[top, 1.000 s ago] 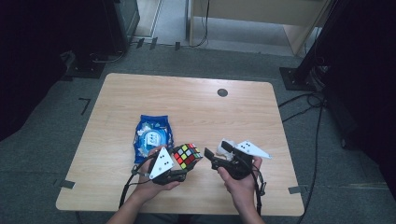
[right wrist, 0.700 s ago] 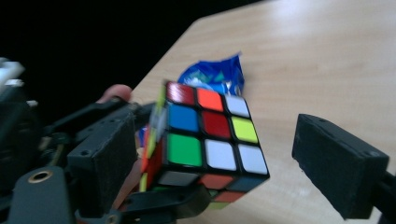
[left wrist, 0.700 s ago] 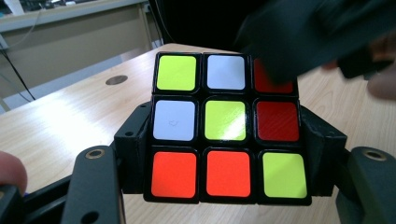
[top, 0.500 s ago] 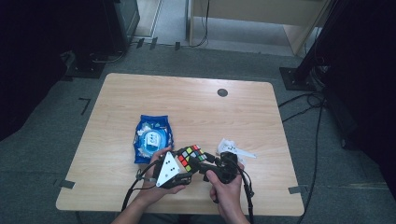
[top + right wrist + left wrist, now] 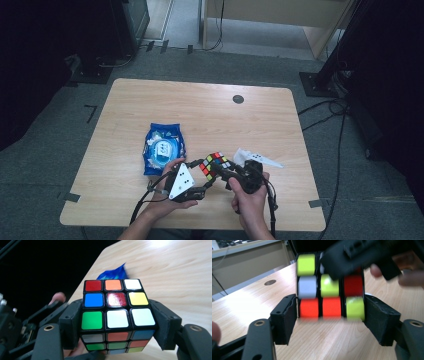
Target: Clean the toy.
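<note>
A light wooden table (image 5: 200, 110) with rounded corners stands on grey carpet (image 5: 65, 130). A round dark cable hole (image 5: 238, 99) sits near its far edge. Black cables (image 5: 345, 125) trail over the floor at the right. Pale wooden furniture (image 5: 280, 20) stands beyond the table, and dark stands flank both sides. Light falls evenly from above.

Both grippers meet on a colour cube near the desk's front edge.

The left gripper (image 5: 202, 186) and the right gripper (image 5: 225, 172) reach the cube (image 5: 215, 164) from either side, its fingers against the cube; the right one's jaws have just been closing. A blue packet (image 5: 162, 148) lies just beyond the left fingers, a white crumpled piece (image 5: 255, 157) just beyond the right ones, all on the wooden desk (image 5: 200, 107).
</note>
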Motion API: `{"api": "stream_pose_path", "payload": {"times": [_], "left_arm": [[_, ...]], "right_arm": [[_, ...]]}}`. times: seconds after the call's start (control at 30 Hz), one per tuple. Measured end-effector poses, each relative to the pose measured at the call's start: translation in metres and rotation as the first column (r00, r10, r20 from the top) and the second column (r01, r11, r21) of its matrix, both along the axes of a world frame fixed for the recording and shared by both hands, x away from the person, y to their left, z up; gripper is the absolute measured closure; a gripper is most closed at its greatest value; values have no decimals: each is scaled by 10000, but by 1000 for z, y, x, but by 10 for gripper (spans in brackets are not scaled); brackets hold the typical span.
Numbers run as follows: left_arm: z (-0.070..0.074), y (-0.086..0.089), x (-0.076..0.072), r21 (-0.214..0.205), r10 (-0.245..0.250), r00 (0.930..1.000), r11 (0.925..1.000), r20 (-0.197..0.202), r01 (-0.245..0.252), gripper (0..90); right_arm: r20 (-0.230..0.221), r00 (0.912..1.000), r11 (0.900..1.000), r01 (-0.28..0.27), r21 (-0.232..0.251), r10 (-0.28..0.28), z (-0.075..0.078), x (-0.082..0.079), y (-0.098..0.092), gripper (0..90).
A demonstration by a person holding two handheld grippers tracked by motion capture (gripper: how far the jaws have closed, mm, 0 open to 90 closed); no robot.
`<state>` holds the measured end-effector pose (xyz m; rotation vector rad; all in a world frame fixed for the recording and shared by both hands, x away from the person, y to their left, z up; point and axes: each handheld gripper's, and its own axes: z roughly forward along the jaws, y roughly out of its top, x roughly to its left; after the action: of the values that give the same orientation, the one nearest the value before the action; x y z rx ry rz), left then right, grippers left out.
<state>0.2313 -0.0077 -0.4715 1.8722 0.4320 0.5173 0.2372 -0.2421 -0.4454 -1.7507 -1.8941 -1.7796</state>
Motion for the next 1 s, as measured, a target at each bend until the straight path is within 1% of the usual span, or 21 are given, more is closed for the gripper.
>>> {"api": "stream_pose_path", "payload": {"times": [0.03,0.07,0.1,0.17,0.23,0.37,0.4,0.47,0.5,0.57,0.67,0.8,0.9,0.97,1.0], "left_arm": [[-1,1,1,153,-10,10000,9999,67,9,284],[-2,0,1,335,199,9996,9992,218,-206,287],[-3,1,2,456,280,9993,9985,264,-292,308],[-4,3,5,449,359,9992,9983,193,-368,308],[-4,5,6,377,427,9989,9983,197,-434,308],[-3,5,6,376,429,9987,9983,292,-439,304],[-3,5,6,407,414,9988,9983,277,-425,297],[-4,4,5,599,418,9985,9972,342,-438,288],[-4,4,5,621,384,9988,9973,316,-403,284],[-4,3,4,661,382,9985,9970,382,-407,283],[-3,1,1,715,306,9985,9969,452,-338,278],[-1,-4,-3,649,35,9985,9979,550,-70,249],[0,-8,-6,732,-50,9980,9973,623,4,227],[-1,-8,-6,753,-92,9982,9972,594,47,210],[-1,-8,-6,746,-118,9983,9972,579,74,205]], "right_arm": [[4,10000,10000,27,15,-27,2,1,-4,342],[-13,10000,10000,0,51,0,4,3,-10,342],[-75,9999,10000,-86,27,86,7,4,-14,342],[-35,9999,9999,-122,-35,122,10,5,-19,341],[-109,9995,9996,-288,-46,288,11,6,-21,341],[-305,9954,9957,-910,-163,905,11,7,-16,341],[-312,9936,9937,-1090,-251,1082,10,7,-13,341],[-328,9916,9918,-1255,-230,1247,10,7,-11,341],[-374,9900,9903,-1372,-206,1364,10,8,-10,341],[-341,9902,9902,-1361,-301,1351,10,7,-9,340],[-434,9887,9892,-1447,-248,1436,9,8,-8,339],[-468,9864,9868,-1591,-310,1575,8,8,-6,337],[-558,9843,9840,-1705,-519,1676,7,8,-2,338],[-631,9830,9821,-1766,-648,1726,6,7,0,338],[-704,9820,9817,-1796,-633,1751,6,7,1,338]]}}
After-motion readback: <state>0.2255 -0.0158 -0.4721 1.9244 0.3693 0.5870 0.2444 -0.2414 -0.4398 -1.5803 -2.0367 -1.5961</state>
